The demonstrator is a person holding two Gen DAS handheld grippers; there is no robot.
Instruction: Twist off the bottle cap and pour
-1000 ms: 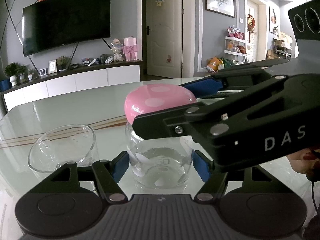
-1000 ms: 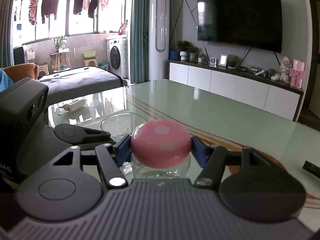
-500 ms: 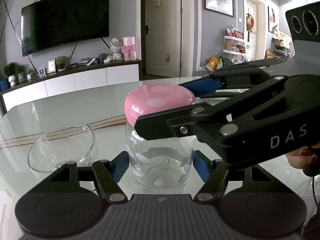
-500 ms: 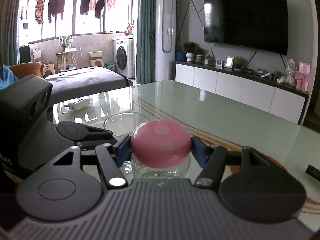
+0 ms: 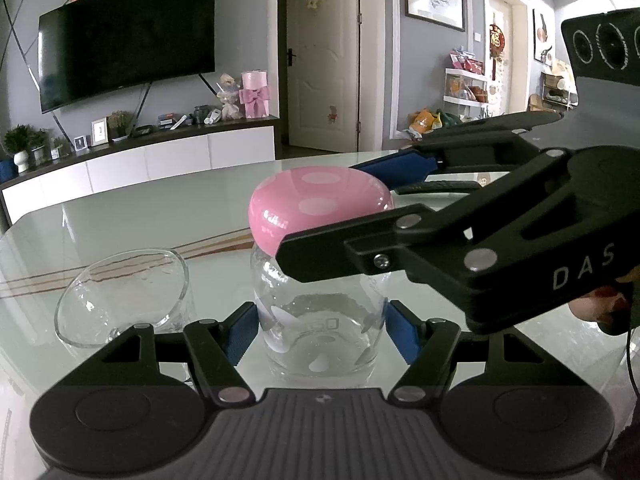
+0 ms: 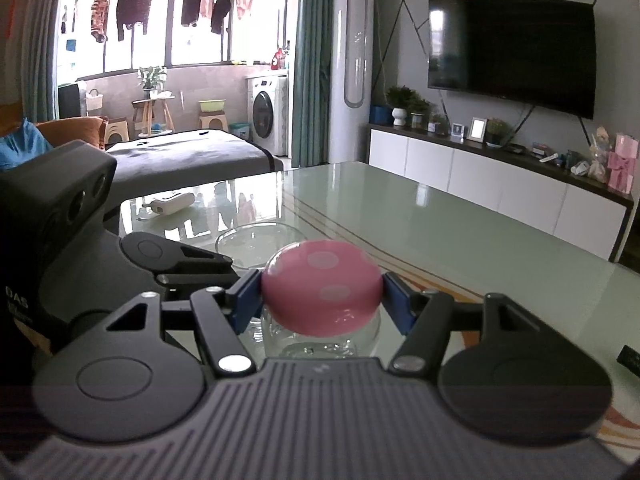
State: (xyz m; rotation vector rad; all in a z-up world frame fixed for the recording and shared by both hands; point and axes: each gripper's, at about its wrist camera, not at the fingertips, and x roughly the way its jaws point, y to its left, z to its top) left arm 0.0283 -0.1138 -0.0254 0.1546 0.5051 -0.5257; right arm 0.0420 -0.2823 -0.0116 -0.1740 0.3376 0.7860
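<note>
A clear glass bottle with a pink dotted mushroom-shaped cap stands upright on the glass table. My left gripper is shut on the bottle's body, its blue pads against both sides. My right gripper is shut on the pink cap; in the left wrist view it reaches in from the right. The bottle shows under the cap in the right wrist view. A clear glass bowl sits just left of the bottle; it also shows in the right wrist view.
A dark remote lies on the table behind the bottle. A white object lies at the table's far end in the right wrist view. A small dark object sits at the right edge. A TV cabinet stands beyond the table.
My right gripper has turned slightly with the pink cap; the view behind it has shifted. The left gripper and the bottle have stayed in place.
</note>
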